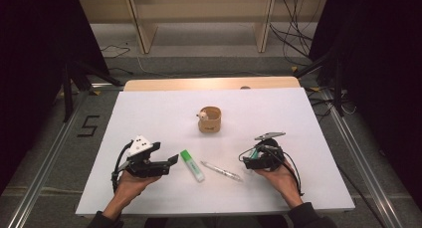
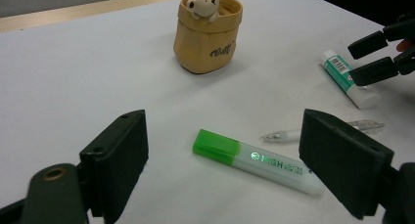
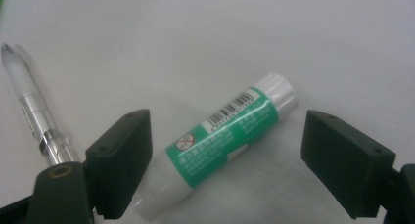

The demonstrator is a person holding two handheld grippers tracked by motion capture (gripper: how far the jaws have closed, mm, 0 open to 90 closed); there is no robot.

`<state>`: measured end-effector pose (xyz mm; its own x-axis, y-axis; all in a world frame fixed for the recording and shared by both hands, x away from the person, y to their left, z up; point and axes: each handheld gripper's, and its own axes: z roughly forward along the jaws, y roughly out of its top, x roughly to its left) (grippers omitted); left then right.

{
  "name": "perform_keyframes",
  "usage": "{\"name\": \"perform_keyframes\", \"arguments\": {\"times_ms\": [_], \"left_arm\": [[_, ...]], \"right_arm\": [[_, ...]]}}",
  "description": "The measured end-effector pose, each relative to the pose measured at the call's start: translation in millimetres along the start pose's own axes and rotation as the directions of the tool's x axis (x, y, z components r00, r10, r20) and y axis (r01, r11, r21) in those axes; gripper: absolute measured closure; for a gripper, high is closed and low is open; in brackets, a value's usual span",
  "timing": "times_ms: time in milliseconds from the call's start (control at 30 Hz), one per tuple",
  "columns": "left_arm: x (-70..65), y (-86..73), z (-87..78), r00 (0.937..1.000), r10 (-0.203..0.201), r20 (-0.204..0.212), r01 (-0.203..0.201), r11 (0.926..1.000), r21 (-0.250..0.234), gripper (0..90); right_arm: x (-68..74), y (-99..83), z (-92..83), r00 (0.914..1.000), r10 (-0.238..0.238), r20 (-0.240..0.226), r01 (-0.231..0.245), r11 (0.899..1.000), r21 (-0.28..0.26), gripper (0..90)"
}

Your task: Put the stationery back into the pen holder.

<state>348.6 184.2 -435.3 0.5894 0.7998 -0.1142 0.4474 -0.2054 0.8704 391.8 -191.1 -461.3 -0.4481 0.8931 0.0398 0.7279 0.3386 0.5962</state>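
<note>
Right now both grippers sit low over the white table [image 1: 149,108], one per hand, nothing gripped in either.

Left gripper [image 1: 171,161]: held in the left hand [image 1: 130,184] at the table's near-left, jaws pointing right toward the highlighter [image 1: 192,165]. In the left gripper view the jaws stand wide apart w/ nothing between them but bare table; the highlighter [image 2: 257,161] lies just ahead of them, green cap toward the left jaw, pale body running toward the right jaw. No contact that I can see.

Right gripper [image 1: 249,161]: held in the right hand [image 1: 276,177] at near-right, jaws pointing left. In the right gripper view the jaws are also wide open, and the glue stick [image 3: 218,143] lies flat on the table between them, angled, its white-capped end up toward the right jaw and its other end down near the left jaw. Jaws are around it but not closed on it; can't tell if the left jaw touches it. Green label w/ barcode faces up.

Pen [image 1: 222,171], clear barrel, lies between highlighter and right gripper in the high view, apart from both. In the right gripper view the pen [image 3: 36,114] is outside the left jaw.

Holder [image 1: 210,120]: tan, pouch-shaped, upright near table centre, well away from both grippers, w/ a small white bear [image 2: 204,3] peeking over its rim. Left gripper view also shows the right gripper [image 2: 364,57] farther off beside the glue stick [image 2: 348,76].
</note>
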Motion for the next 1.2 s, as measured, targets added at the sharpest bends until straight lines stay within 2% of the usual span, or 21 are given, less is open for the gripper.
{"name": "perform_keyframes", "arguments": {"times_ms": [267,500,700,933,1033,1200], "left_arm": [[-1.4,-0.7,1.0,0.9999,0.010,0.003,-0.010,0.9999,0.006,17.8],[-1.3,-0.9,1.2,0.9999,0.011,0.005,-0.011,0.9999,0.006,17.8],[-1.4,-1.1,1.5,0.9999,0.011,0.006,-0.011,0.9999,0.006,17.7],[-1.6,-1.1,1.6,0.9999,0.013,0.006,-0.013,0.9999,0.005,17.8],[-1.5,-1.2,1.7,0.9999,0.014,0.005,-0.014,0.9999,0.007,17.8],[-1.7,-1.2,1.8,0.9998,0.018,0.007,-0.018,0.9998,0.007,17.8]], "right_arm": [[4.6,1.3,8.9,0.9997,0.021,-0.007,-0.021,0.998,0.064,19.9],[11.1,0.0,13.9,0.9997,0.019,-0.017,-0.017,0.992,0.123,19.6],[12.8,1.0,15.1,0.9997,0.023,0.003,-0.023,0.991,0.135,21.7],[12.2,3.3,14.3,0.9995,0.022,0.022,-0.025,0.989,0.143,31.5],[10.8,4.1,12.5,0.9995,0.026,0.021,-0.029,0.988,0.153,39.2],[10.5,4.1,9.2,0.9997,0.006,0.022,-0.009,0.985,0.172,52.9]]}}
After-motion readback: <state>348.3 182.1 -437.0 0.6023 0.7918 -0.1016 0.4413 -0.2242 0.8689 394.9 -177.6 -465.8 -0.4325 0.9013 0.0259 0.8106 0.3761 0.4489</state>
